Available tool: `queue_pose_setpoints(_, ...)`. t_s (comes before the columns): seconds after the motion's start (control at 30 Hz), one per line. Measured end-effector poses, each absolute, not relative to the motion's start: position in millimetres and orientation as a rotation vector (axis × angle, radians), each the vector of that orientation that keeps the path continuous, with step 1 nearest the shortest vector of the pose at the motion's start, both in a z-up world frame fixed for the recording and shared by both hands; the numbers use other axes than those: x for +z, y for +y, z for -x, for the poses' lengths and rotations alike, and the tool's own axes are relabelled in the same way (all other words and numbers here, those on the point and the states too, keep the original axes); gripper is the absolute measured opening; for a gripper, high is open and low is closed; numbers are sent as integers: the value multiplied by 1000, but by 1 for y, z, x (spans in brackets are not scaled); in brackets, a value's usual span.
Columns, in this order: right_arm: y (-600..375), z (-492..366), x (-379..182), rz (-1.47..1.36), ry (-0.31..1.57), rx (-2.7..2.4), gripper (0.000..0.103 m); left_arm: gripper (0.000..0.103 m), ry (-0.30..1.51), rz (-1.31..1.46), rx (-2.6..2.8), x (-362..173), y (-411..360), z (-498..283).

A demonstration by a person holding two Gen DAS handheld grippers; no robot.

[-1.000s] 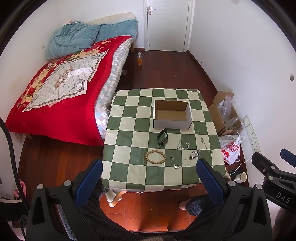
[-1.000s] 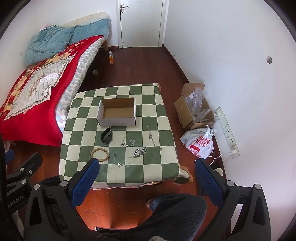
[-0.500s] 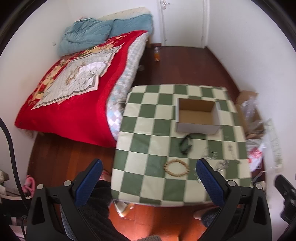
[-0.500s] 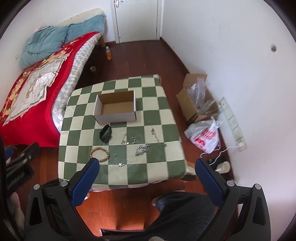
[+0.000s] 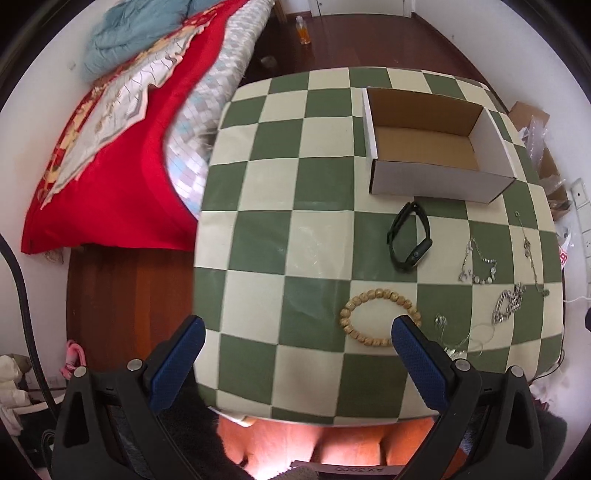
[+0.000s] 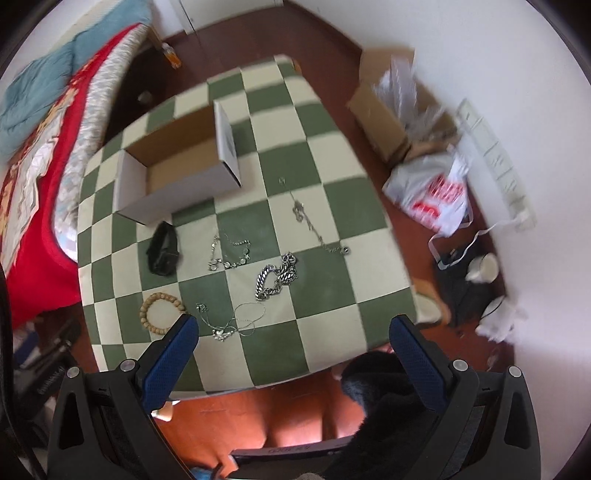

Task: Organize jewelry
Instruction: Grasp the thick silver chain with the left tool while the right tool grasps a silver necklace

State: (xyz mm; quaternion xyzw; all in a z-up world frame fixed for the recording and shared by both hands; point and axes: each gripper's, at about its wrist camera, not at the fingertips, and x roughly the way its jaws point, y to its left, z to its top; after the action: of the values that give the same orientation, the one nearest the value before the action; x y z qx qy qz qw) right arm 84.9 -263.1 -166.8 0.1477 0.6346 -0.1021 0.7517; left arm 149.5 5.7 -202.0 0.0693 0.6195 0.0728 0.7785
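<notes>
On the green-and-cream checked table [image 5: 258, 236] stands an open white cardboard box [image 5: 432, 177], empty inside; the right wrist view shows it too [image 6: 177, 184]. In front of it lie a black smartwatch [image 5: 410, 236] [image 6: 162, 251], a wooden bead bracelet [image 5: 380, 317] [image 6: 160, 312], a chunky silver chain [image 6: 277, 277] [image 5: 509, 306], a gem necklace [image 6: 229, 254] [image 5: 476, 266], a long thin chain [image 6: 314, 225] and a fine pendant chain [image 6: 229, 325]. My left gripper [image 5: 297, 332] is open above the table's near edge, its right finger beside the bead bracelet. My right gripper [image 6: 293, 332] is open and empty above the near edge.
A bed with a red cover [image 5: 110, 155] stands left of the table. A cardboard box of plastic wrap [image 6: 399, 118], a white plastic bag [image 6: 436, 195], a wall power strip [image 6: 495, 158] and a cup [image 6: 484, 267] sit on the wooden floor at the right. A bottle [image 5: 303, 31] stands far back.
Both grippers have come down and forward toward the table, which now fills each view. The left swung left then closer; the right view is blurred by motion. Both jaws stay open.
</notes>
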Motion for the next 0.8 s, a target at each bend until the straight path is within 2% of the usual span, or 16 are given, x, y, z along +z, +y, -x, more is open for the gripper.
queue_pose_setpoints(0.17,-291,-116,-186,-360,1426,-224,103,103,1247,-140,102,-171,-18,-177)
queue_pose_setpoints(0.33,-311,-142,-165,-321,1392,-201,103,103,1130,-154,43,-136,-47,-201)
queue_pose_setpoints(0.47,-321,-148,-165,-308,1377,-189,103,103,1157,-204,2,-157,-73,-193)
queue_pose_setpoints(0.6,-331,-138,-197,-344,1388,-189,103,103,1256,-246,-39,-207,-101,-173)
queue_pose_setpoints(0.67,-335,-132,-219,-364,1406,-165,97,102,1295,-276,-61,-234,-119,-165)
queue_pose_setpoints(0.7,-337,-129,-228,-363,1416,-161,90,102,1312,-287,-71,-245,-126,-161)
queue_pose_setpoints(0.73,-337,-127,-236,-358,1426,-157,84,100,1336,-299,-87,-259,-136,-158)
queue_pose_setpoints(0.8,-342,-121,-251,-342,1440,-164,76,86,1370,-322,-113,-279,-152,-155)
